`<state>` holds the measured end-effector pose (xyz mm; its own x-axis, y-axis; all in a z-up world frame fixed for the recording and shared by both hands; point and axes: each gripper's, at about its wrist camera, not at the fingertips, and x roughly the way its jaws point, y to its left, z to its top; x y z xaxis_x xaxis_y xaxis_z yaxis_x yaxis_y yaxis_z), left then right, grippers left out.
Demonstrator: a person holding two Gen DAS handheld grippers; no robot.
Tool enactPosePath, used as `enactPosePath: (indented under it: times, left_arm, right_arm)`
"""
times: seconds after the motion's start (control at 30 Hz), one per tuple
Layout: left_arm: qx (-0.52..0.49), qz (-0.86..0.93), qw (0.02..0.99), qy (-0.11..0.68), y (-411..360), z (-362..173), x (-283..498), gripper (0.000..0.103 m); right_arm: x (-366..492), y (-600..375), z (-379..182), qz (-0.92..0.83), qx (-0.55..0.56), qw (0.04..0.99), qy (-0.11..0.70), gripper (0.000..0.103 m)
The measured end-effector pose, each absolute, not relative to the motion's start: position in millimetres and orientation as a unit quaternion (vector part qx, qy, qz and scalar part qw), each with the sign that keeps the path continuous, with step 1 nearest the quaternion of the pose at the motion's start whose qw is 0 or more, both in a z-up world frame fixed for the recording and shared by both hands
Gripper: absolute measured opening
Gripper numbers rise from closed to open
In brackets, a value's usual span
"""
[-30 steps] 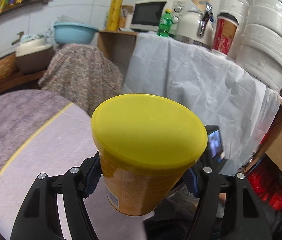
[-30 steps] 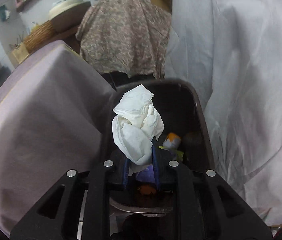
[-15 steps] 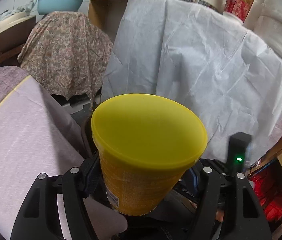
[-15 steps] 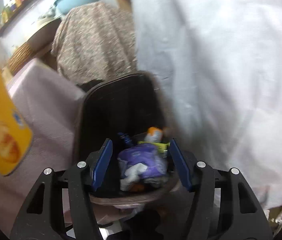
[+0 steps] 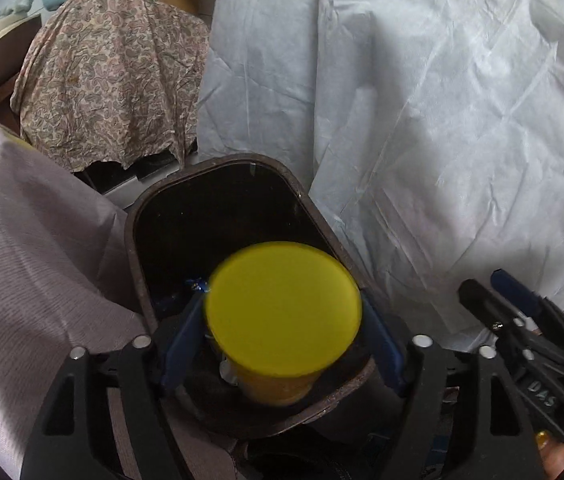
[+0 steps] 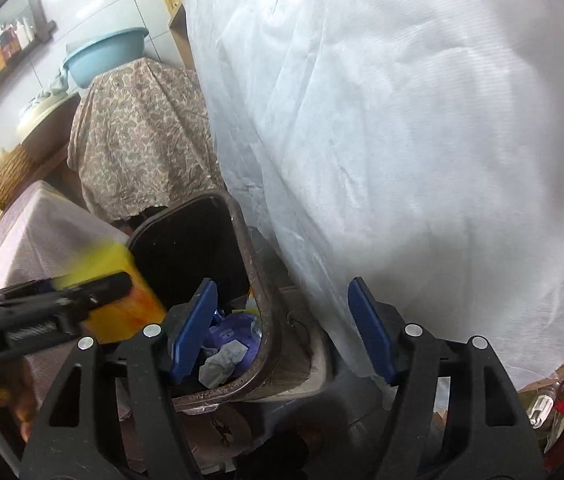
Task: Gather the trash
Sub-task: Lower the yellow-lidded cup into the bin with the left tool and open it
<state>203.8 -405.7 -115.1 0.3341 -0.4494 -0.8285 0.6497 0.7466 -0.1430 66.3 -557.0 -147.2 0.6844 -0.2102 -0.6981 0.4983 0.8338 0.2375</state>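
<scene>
Over the trash bin: in my left wrist view, the left gripper (image 5: 282, 344) sits at lower centre with its jaws opening. The yellow can (image 5: 284, 312) is between its blue pads (image 5: 182, 344), blurred, its yellow lid facing the camera. A gap shows beside the can on each side, so I read the pads as no longer pressing it. The can hangs over the near end of the dark brown bin (image 5: 218, 168), whose rounded rim fills the middle of the frame.

In my right wrist view, the right gripper (image 6: 282, 328) occupies the lower centre, its jaws also opening with nothing between them. Behind its left pad, the bin (image 6: 258, 280) holds a purple wrapper (image 6: 234, 332) and a crumpled white tissue (image 6: 220, 364). The can (image 6: 122, 292) appears at centre left as a yellow-orange smear, crossed by a finger of my left gripper (image 6: 62, 304).

A white sheet (image 5: 422, 120) drapes the whole right side of both views. A paisley cloth (image 5: 110, 80) covers something at upper left, with a pale blue basin (image 6: 104, 58) on top. A mauve cloth (image 5: 30, 248) fills the left edge beside the bin.
</scene>
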Motion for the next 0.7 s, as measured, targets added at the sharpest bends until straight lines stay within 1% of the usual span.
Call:
enactPosePath:
  times: [0.27,0.37,0.53,0.6,0.63,0.7]
  left_arm:
    - [0.103,-0.345,0.821,0.443,-400.5,-101.1,195.0,0.082]
    - [0.090,-0.352,0.827,0.429,-389.9,-87.6,188.5,0.083]
    - [0.082,-0.360,0.841,0.396,-368.4,-60.3,171.6,0.087]
    - [0.081,-0.367,0.846,0.379,-353.8,-46.3,160.6,0.089]
    - [0.080,-0.368,0.849,0.371,-346.6,-40.7,156.7,0.091]
    - [0.077,-0.368,0.859,0.347,-325.9,-28.0,146.0,0.096]
  right_arm:
    - [60.2,-550.5,-137.3,-0.206,0.205,0.900,0.326,0.070]
    - [58.6,-546.0,-131.9,-0.211,0.197,0.902,0.320,0.072]
    - [58.2,-532.8,-121.1,-0.216,0.178,0.907,0.315,0.073]
    - [56.3,-525.5,-114.3,-0.221,0.164,0.910,0.309,0.079]
    - [54.9,-521.1,-110.7,-0.223,0.158,0.913,0.304,0.085]
    - [52.7,-513.9,-103.5,-0.221,0.153,0.917,0.294,0.086]
